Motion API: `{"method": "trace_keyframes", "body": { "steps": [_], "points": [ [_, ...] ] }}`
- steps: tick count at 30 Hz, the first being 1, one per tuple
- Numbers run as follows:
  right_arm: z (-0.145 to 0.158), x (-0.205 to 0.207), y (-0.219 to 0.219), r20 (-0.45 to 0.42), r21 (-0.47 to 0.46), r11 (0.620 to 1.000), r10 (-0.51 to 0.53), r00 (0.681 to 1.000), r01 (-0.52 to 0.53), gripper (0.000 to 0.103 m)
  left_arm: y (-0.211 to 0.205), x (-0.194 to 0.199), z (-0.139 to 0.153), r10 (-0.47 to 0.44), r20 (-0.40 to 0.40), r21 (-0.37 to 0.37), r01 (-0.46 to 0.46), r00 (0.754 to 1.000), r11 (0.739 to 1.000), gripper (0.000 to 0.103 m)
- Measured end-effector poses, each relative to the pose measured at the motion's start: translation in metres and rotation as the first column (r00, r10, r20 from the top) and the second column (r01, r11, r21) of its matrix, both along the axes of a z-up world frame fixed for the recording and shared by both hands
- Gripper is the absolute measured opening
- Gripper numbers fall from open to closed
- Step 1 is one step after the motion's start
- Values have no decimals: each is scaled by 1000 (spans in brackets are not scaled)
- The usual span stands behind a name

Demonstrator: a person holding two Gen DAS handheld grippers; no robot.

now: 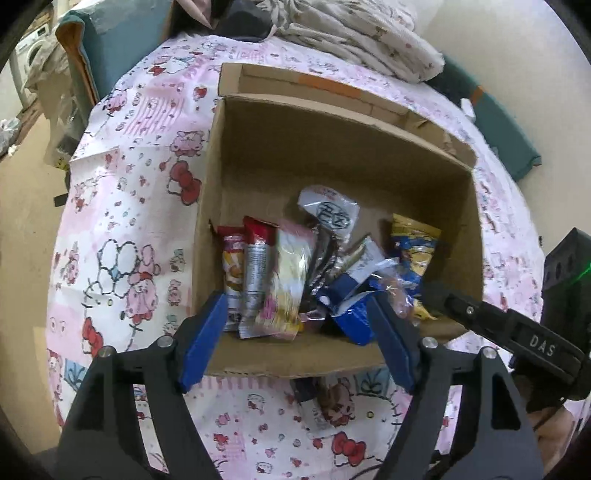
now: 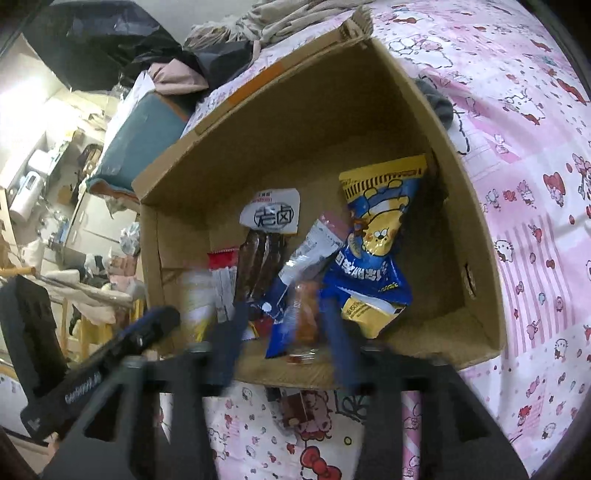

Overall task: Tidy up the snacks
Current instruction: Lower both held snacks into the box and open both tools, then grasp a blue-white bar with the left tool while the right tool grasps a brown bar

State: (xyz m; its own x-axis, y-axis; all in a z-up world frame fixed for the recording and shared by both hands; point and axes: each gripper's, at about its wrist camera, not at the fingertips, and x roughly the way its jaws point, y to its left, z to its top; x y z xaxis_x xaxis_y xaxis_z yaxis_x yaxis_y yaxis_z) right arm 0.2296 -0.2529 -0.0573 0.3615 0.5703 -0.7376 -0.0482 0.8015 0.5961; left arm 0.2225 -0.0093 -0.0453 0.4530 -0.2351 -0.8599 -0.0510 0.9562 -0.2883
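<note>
An open cardboard box (image 1: pixel 332 155) (image 2: pixel 295 129) stands on the cloth with several snack packs inside. Among them are a red and silver pack (image 1: pixel 256 266), a pink and yellow pack (image 1: pixel 288 280), a white-labelled pack of dark sticks (image 1: pixel 328 214) (image 2: pixel 269 214) and a yellow and blue bag (image 1: pixel 415 251) (image 2: pixel 376 229). My left gripper (image 1: pixel 297 299) is open over the near wall, its blue pads clear of the packs. My right gripper (image 2: pixel 284 306) is open too. A blurred orange pack (image 2: pixel 306 314) lies between its fingers, on a blue pack (image 2: pixel 279 325).
A pink cartoon-print cloth (image 1: pixel 147 221) (image 2: pixel 535 184) covers the table. One small snack (image 1: pixel 314 391) (image 2: pixel 291 406) lies on it just outside the box's near wall. Piled clothes (image 1: pixel 351 33) and a teal cushion (image 2: pixel 147 136) sit behind the box. The table edge and floor are at the left.
</note>
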Motion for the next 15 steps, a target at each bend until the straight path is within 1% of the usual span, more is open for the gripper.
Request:
{"method": "trace_keyframes", "body": {
  "steps": [2, 4, 9, 15],
  "points": [
    [3, 0, -1, 16, -11, 1000, 2, 1000, -2, 62, 0, -2, 2, 3, 9, 14, -3, 1000, 1000, 75],
    [4, -1, -2, 14, 4, 1000, 1, 1000, -1, 62, 0, -3, 4, 4, 18, 24, -4, 1000, 1000, 75],
    [4, -2, -4, 8, 12, 1000, -1, 1000, 1, 62, 5, -6, 2, 28, 4, 25, -28, 1000, 999, 75],
    [4, -13, -7, 6, 32, 999, -11, 1000, 11, 62, 6, -15, 5, 32, 7, 52, -33, 999, 998, 75]
  ]
}}
